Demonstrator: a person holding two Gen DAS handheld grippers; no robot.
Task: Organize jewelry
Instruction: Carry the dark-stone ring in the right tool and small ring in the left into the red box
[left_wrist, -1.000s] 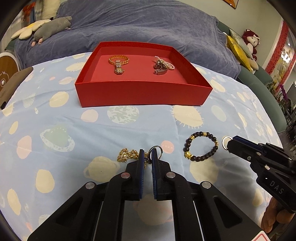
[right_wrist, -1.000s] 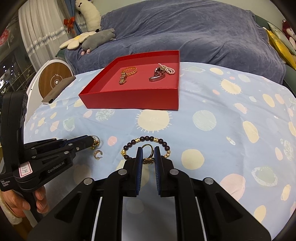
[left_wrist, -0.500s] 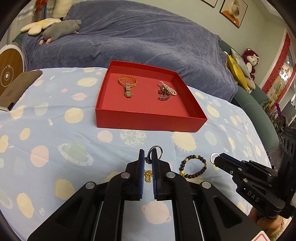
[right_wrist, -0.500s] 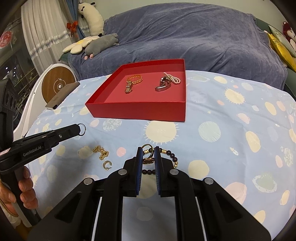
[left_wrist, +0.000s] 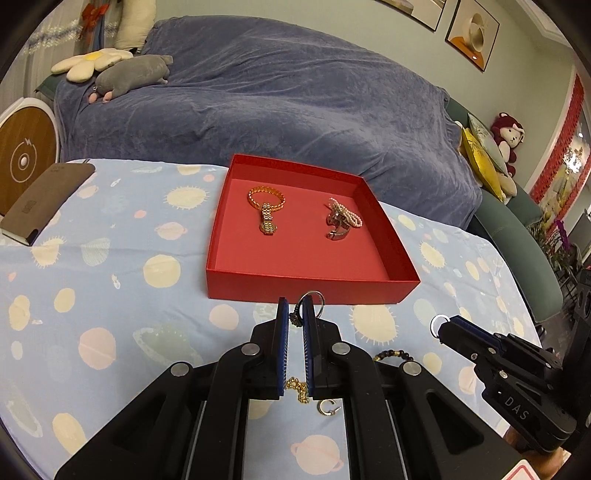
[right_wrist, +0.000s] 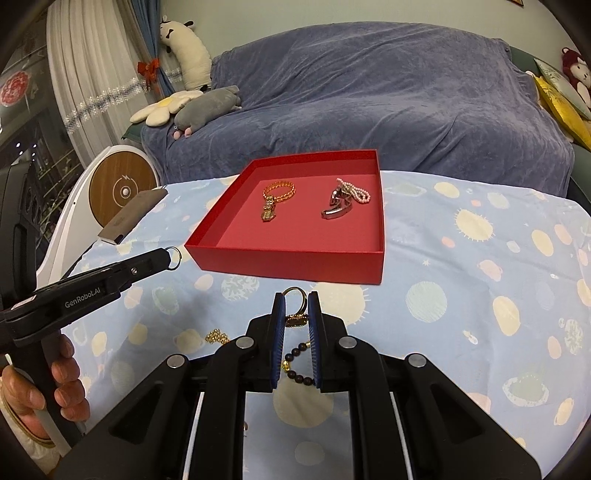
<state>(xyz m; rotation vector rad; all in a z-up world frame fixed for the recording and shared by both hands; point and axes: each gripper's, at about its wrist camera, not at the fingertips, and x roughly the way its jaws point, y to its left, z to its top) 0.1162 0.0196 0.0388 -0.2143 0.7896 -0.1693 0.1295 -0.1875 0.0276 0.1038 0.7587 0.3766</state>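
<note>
A red tray (left_wrist: 306, 286) (right_wrist: 288, 258) on the spotted cloth holds a gold bracelet (left_wrist: 266, 206) (right_wrist: 277, 195) and a pearl and silver piece (left_wrist: 340, 219) (right_wrist: 343, 201). My left gripper (left_wrist: 295, 314) (right_wrist: 168, 256) is shut on a silver ring (left_wrist: 312, 301) (right_wrist: 174, 254), raised before the tray's front wall. My right gripper (right_wrist: 297, 304) (left_wrist: 445, 326) is shut on a gold ring (right_wrist: 295, 306) (left_wrist: 439, 325), also raised. On the cloth below lie a dark bead bracelet (right_wrist: 295, 363) (left_wrist: 391, 355), a gold chain (left_wrist: 298, 387) (right_wrist: 218, 336) and a small C-shaped ring (left_wrist: 327, 408).
A brown notebook (left_wrist: 44, 203) (right_wrist: 129, 218) lies at the table's left edge. A sofa under a blue cover (left_wrist: 277, 110) with plush toys (left_wrist: 129, 74) stands behind the table. A round wooden-faced device (right_wrist: 122, 188) stands at the left.
Both grippers have lifted with their rings and moved toward the tray. The chain, small ring and bead bracelet stay on the cloth, now lower in view.
</note>
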